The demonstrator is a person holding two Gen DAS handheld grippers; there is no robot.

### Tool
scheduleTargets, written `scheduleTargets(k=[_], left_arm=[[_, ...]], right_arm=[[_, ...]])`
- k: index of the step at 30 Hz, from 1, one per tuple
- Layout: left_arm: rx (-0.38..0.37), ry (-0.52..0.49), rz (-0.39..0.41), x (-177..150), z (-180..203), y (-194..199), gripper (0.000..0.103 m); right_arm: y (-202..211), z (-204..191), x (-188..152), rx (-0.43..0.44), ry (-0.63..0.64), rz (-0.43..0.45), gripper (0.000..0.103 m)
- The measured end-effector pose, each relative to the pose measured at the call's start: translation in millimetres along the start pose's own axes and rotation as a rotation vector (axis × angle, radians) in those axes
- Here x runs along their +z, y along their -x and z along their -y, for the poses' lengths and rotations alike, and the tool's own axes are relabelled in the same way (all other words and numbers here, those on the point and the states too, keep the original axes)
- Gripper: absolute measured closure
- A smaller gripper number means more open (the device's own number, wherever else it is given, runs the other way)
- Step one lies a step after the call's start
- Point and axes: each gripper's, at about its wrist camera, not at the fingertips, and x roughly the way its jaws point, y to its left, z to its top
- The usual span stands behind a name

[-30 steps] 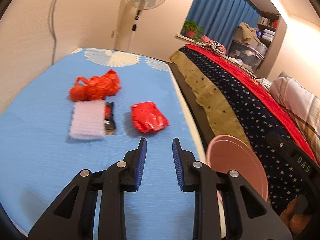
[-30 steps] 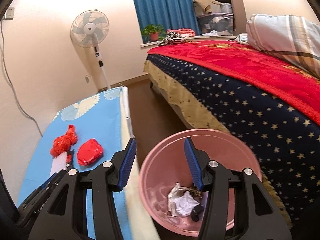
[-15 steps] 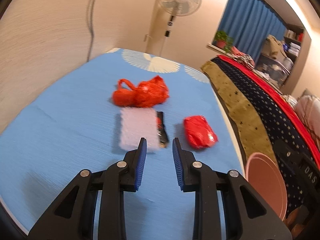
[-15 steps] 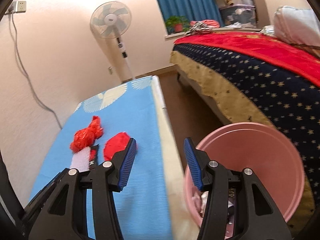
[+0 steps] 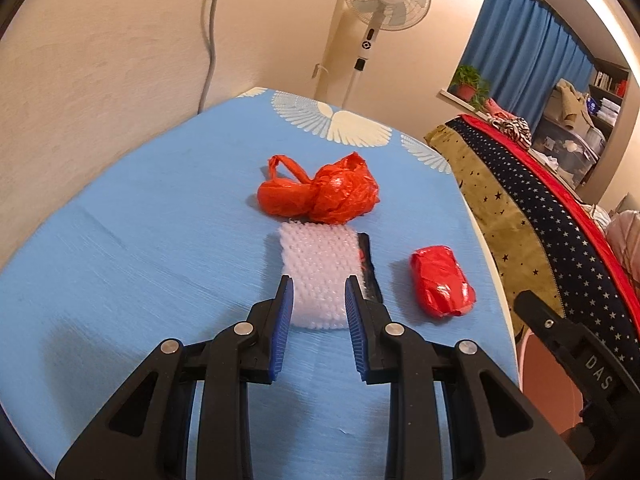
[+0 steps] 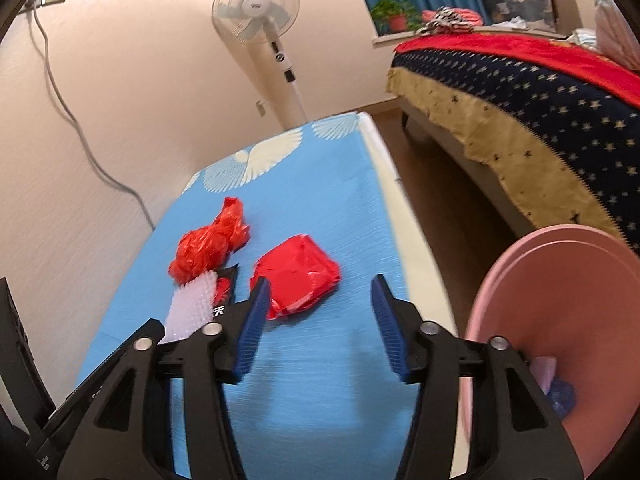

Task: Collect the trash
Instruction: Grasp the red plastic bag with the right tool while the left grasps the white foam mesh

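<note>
On the blue table (image 5: 140,240) lie a crumpled orange-red plastic bag (image 5: 320,194), a white bubble-wrap piece (image 5: 320,276) over a black wrapper (image 5: 367,264), and a red foil packet (image 5: 440,286). My left gripper (image 5: 318,294) is open, its tips either side of the bubble wrap's near edge. My right gripper (image 6: 318,292) is open and empty, just in front of the red packet (image 6: 296,276). The bag (image 6: 208,244), the bubble wrap (image 6: 190,306) and the pink bin (image 6: 560,320) with trash inside also show in the right wrist view.
A standing fan (image 5: 384,0) is behind the table's far end. A bed (image 6: 520,92) with a starred cover runs along the right, with a strip of floor (image 6: 460,208) between it and the table. The bin (image 5: 548,384) stands by the table's right edge.
Both grippers swung left from the bin toward the table. The left gripper closed in on the bubble wrap; the right now faces the red packet. Neither took hold of anything.
</note>
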Motion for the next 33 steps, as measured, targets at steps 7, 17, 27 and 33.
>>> scheduleTargets(k=[7, 17, 27, 33], left_arm=[[-0.013, 0.029, -0.049, 0.6, -7.6, -17.1, 0.072], [-0.005, 0.052, -0.086, 1.0, -11.8, -30.8, 0.062], [-0.04, 0.022, -0.108, 0.0, -6.0, -35.2, 0.084], [-0.037, 0.009, -0.094, 1.1, -4.0, -29.8, 0.091]], right_arm=[[-26.2, -6.0, 4.8, 0.019, 0.014, -0.042, 0.033], [-70.9, -23.7, 4.5, 0.027, 0.088, -0.159, 0.023], [-84.4, -31.8, 3.8, -0.004, 0.112, -0.219, 0.026], [-78.4, -34.8, 1.1, -0.007, 0.135, -0.198, 0.044]])
